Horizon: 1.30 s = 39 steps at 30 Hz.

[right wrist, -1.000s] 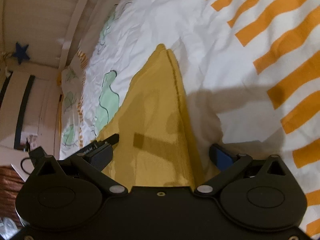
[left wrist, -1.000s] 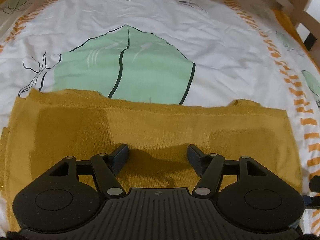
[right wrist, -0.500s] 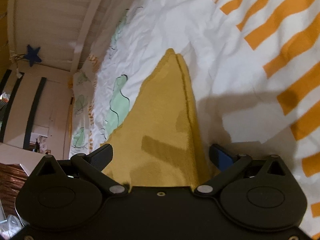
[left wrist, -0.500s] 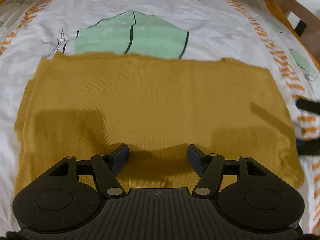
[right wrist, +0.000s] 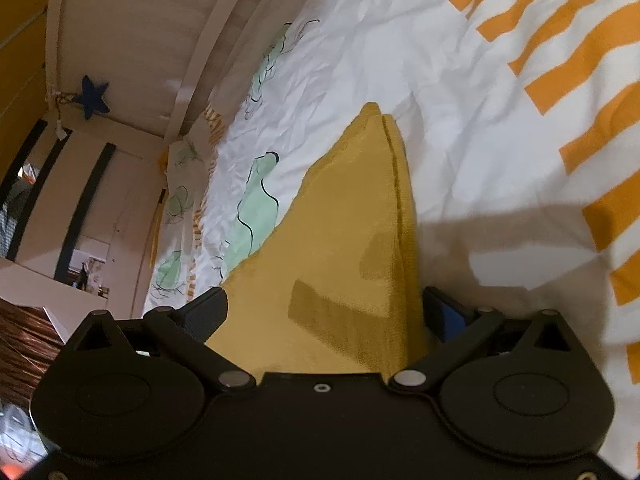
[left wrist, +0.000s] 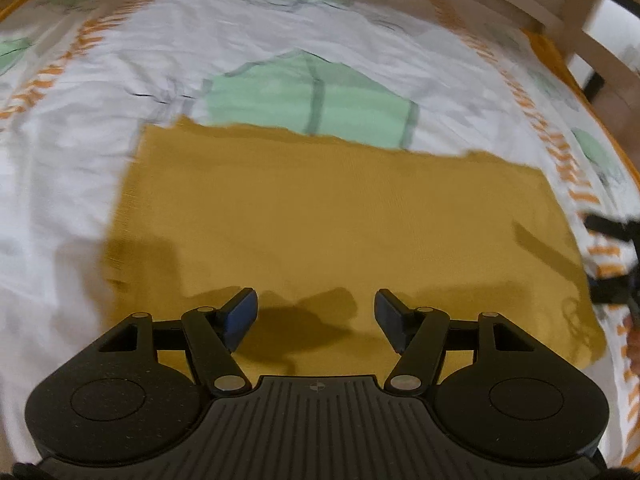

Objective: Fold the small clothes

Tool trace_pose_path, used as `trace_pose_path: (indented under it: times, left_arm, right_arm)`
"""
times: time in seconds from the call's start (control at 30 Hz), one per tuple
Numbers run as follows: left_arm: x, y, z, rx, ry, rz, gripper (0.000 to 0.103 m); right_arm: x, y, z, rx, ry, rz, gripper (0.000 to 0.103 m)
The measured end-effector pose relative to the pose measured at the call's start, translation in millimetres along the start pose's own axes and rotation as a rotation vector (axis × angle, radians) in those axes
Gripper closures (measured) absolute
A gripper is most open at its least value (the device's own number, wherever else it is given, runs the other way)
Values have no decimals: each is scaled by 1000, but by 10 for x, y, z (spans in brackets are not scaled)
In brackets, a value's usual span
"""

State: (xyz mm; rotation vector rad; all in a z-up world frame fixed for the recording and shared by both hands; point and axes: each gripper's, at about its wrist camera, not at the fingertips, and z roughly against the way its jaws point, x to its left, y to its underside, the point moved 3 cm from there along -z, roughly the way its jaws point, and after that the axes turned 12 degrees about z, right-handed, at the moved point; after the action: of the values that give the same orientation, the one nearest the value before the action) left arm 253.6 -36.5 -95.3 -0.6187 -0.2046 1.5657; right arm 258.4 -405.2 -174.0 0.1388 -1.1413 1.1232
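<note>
Now both grippers' jaws stand released, left gripper (left wrist: 316, 316) above, right gripper (right wrist: 326, 312) straddling the mustard garment (left wrist: 332, 224).

I see my right gripper (right wrist: 324, 308) with its jaws spread wide, the mustard-yellow cloth (right wrist: 344, 248) lying between the fingers (right wrist: 208, 308) without either pad pressing on it. The cloth is folded, its doubled edge running along the right side up to a far point. It lies on a white bedsheet (right wrist: 400, 60) printed with green shapes and orange stripes. At far left stands a pale wooden bed rail (right wrist: 208, 40), with a dark blue star (right wrist: 94, 96) hanging beyond it.
</note>
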Motion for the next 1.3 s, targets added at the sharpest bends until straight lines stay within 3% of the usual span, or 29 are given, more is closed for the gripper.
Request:
trace_pose_path:
  times: [0.1, 0.17, 0.23, 0.27, 0.3, 0.43, 0.63, 0.9, 1.1, 1.3]
  left_arm:
    - [262, -169, 41, -3, -8, 68, 40]
    - [399, -255, 62, 6, -16, 98, 40]
    - [490, -307, 61, 23, -26, 99, 40]
    - [525, -321, 62, 28, -28, 88, 40]
    - [555, -328, 61, 26, -29, 77, 40]
    - [695, -378, 53, 16, -33, 95, 40]
    - [841, -562, 149, -41, -27, 118, 40]
    - [1063, -636, 196, -4, 29, 210, 40]
    - [1197, -661, 284, 1, 83, 261, 40]
    - [1403, -681, 365, 0, 100, 318, 40]
  right_arm:
    - [37, 19, -6, -11, 27, 41, 5]
    - [69, 20, -16, -8, 73, 89, 20]
    - [55, 27, -12, -18, 114, 100, 45]
    - [31, 37, -5, -26, 128, 87, 51]
    - [5, 49, -2, -30, 140, 74, 63]
    - [8, 85, 48, -49, 160, 73, 79]
    - [374, 38, 83, -62, 228, 146, 83]
    - [1206, -110, -123, -45, 197, 265, 83]
    - [1851, -49, -674, -8, 115, 318, 84]
    - [2195, 229, -1391, 58, 83, 348, 84]
